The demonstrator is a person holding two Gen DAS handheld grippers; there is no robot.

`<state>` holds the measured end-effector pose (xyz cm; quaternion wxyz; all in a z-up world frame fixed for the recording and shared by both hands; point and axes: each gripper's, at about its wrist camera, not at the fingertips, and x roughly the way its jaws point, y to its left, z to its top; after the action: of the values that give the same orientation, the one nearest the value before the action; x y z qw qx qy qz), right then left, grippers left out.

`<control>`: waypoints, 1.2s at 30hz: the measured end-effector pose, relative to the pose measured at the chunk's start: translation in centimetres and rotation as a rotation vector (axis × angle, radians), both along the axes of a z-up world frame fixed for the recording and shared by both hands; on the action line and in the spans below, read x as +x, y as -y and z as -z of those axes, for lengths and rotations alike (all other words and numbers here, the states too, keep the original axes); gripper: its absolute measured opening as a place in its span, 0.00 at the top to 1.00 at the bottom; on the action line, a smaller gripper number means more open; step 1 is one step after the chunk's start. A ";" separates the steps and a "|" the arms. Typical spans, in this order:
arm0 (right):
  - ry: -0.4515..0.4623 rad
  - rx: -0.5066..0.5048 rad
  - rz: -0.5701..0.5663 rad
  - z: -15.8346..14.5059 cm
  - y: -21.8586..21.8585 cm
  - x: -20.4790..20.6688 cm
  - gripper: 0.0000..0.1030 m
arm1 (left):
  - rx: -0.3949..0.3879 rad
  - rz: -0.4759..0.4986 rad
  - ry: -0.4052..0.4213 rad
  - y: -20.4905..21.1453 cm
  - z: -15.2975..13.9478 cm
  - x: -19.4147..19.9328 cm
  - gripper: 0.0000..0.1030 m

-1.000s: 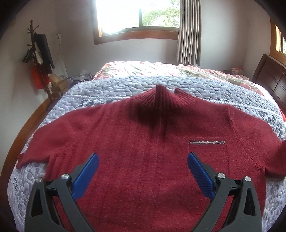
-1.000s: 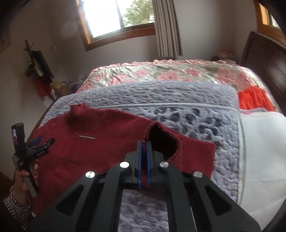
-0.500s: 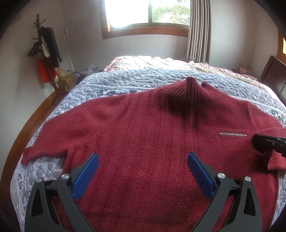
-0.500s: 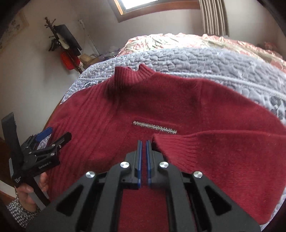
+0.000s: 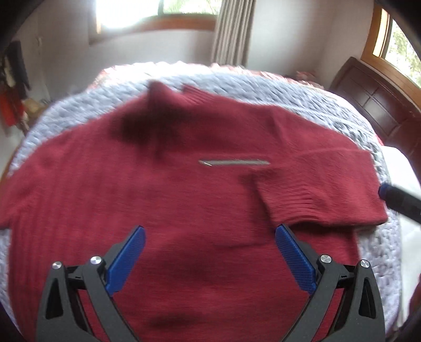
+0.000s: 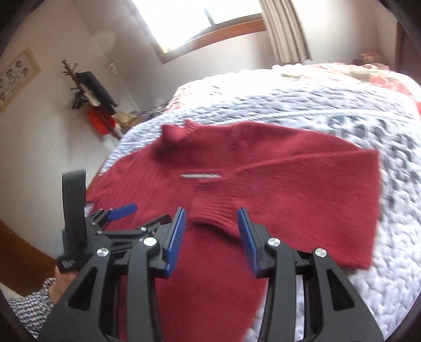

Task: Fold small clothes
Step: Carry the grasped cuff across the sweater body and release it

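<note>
Blown-out window (image 6: 202, 18) daylight; motion blur, fisheye warping.

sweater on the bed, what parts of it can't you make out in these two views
- Sweater hem: left wrist view, cut off by the bottom edge and the left gripper, jaws open.
- Other sleeve's cuff: left wrist view, cut off by the left edge.
- Knit texture and silver strip detail: both views, motion blur.
- Chest under the folded sleeve: covered by it; the right gripper, jaws open, frames its cuff.

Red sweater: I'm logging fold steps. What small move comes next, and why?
Probably the left gripper reaches for the left sleeve: the right sleeve already lies folded across the red sweater, the left is spread, and both grippers are open.
</note>
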<state>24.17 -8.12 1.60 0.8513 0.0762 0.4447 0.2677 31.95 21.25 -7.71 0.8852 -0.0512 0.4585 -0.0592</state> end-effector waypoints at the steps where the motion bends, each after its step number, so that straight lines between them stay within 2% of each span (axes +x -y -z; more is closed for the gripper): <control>1: -0.005 -0.012 0.018 0.4 0.9 -0.5 0.60 | -0.030 0.011 -0.031 0.9 0.4 0.7 0.04; 5: -0.021 -0.029 0.060 2.0 3.7 -2.3 0.60 | -0.115 0.028 -0.105 3.8 1.6 2.9 0.04; 7: -0.020 -0.036 0.078 2.7 4.5 -2.9 0.60 | -0.122 0.017 -0.110 4.7 2.0 3.7 0.06; 9: -0.019 -0.034 0.093 3.1 5.3 -3.5 0.58 | -0.092 0.006 -0.090 5.8 2.0 4.0 0.25; 11: -0.019 -0.038 0.113 3.6 6.2 -4.0 0.56 | -0.077 0.013 -0.063 6.4 1.4 3.9 0.50; 12: -0.019 -0.046 0.124 3.8 6.6 -4.2 0.55 | -0.071 0.014 -0.054 6.6 1.2 3.8 0.52; 13: -0.019 -0.052 0.135 4.0 6.8 -4.3 0.55 | -0.062 0.012 -0.045 6.8 0.9 3.8 0.59; 14: -0.020 -0.048 0.145 4.1 7.2 -4.5 0.55 | -0.066 0.008 -0.039 6.8 0.7 3.8 0.70; 16: -0.024 -0.025 0.150 4.5 7.5 -4.6 0.55 | -0.141 0.031 -0.035 6.5 0.3 3.7 0.76; 22: -0.017 -0.011 0.163 4.1 7.7 -4.9 0.55 | -0.180 0.039 0.098 4.2 -3.1 2.3 0.79; 27: -0.014 0.018 0.161 3.4 7.2 -4.3 0.55 | -0.129 -0.037 0.191 -1.1 -5.7 1.8 0.79; 31: -0.027 0.042 0.161 3.3 6.2 -3.1 0.50 | -0.094 -0.106 0.207 -6.5 -6.2 1.4 0.79; 33: -0.043 0.047 0.167 3.4 5.5 -2.0 0.48 | -0.067 -0.144 0.206 -8.9 -5.7 1.6 0.79; 36: -0.082 0.071 0.188 4.0 4.9 0.0 0.43 | -0.067 -0.172 0.173 -11.8 -4.5 2.1 0.79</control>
<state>24.17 -13.01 -2.43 0.8506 0.1584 0.4603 0.1988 34.01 33.04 -3.22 0.9211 -0.1149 0.3719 -0.0025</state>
